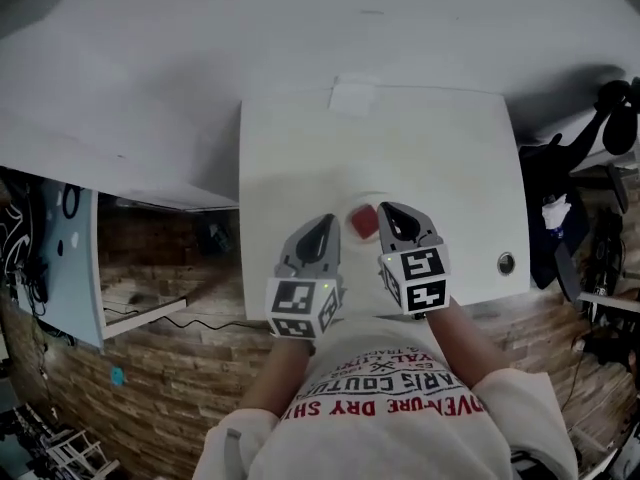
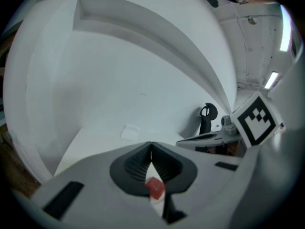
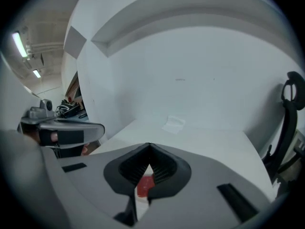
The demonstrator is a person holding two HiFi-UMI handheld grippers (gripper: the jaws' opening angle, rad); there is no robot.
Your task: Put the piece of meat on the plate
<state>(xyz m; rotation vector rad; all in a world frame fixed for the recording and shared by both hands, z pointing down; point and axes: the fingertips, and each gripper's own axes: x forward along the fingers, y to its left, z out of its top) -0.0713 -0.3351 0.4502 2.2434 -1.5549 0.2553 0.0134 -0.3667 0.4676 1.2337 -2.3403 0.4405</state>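
Observation:
A small red piece of meat (image 1: 363, 222) lies on a white plate (image 1: 362, 201) that hardly stands out from the white table (image 1: 300, 158). My two grippers hover above it, one on each side. The left gripper (image 1: 327, 220) is to the meat's left and the right gripper (image 1: 389, 209) to its right. In the left gripper view the jaw tips of the left gripper (image 2: 151, 145) meet, and the meat (image 2: 155, 187) shows below through the gap behind them. The right gripper (image 3: 149, 147) is likewise shut and empty, with the meat (image 3: 145, 185) visible beneath it.
A white paper slip (image 1: 352, 96) lies at the table's far edge, and a round metal grommet (image 1: 506, 263) sits near its right front corner. A black office chair (image 1: 618, 118) stands to the right. A white wall rises behind the table, and there is wooden floor on both sides.

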